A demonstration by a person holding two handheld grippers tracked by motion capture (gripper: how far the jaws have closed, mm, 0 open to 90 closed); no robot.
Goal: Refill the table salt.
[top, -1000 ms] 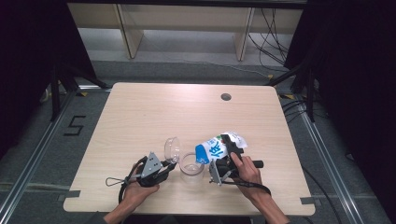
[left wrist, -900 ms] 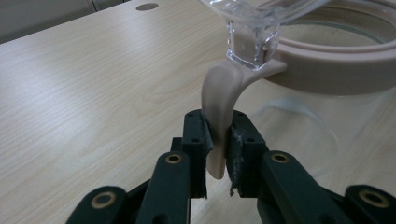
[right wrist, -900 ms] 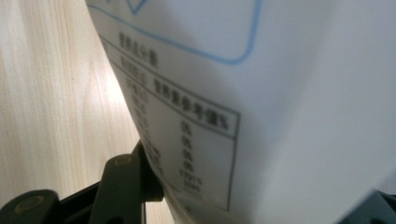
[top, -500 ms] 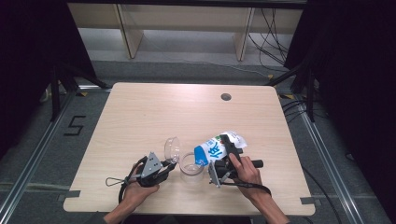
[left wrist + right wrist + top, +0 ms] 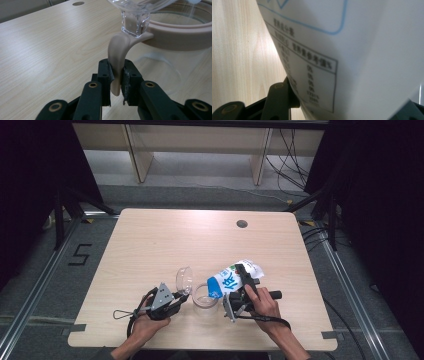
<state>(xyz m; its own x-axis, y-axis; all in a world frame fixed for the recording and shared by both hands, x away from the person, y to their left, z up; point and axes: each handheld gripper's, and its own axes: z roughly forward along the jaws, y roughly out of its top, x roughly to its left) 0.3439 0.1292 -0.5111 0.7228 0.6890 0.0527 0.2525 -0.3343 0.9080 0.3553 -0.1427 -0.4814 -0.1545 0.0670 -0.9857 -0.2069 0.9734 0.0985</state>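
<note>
Two things are held near the counter's [image 5: 150, 245] front edge: a white-and-blue bag [image 5: 227, 281], clamped between the fingers of the right gripper [image 5: 239, 296], is tilted with its long axis slanting down-left over a clear container [image 5: 204, 295], whose beige handle tab [image 5: 117, 53] is pinched by the left gripper [image 5: 117, 75]. Its clear lid [image 5: 184, 279] stands open. Bare wood is left behind them; a dark floor surrounds the counter.

High view: table [image 5: 150, 245] evenly lit from above, surroundings dark, soft grain. Left gripper view: sharp near jaws, glare streaks on wood, clear lid [image 5: 140, 10] blurred. Right gripper view: bag [image 5: 342, 50] too close, print blurred, shaded.
</note>
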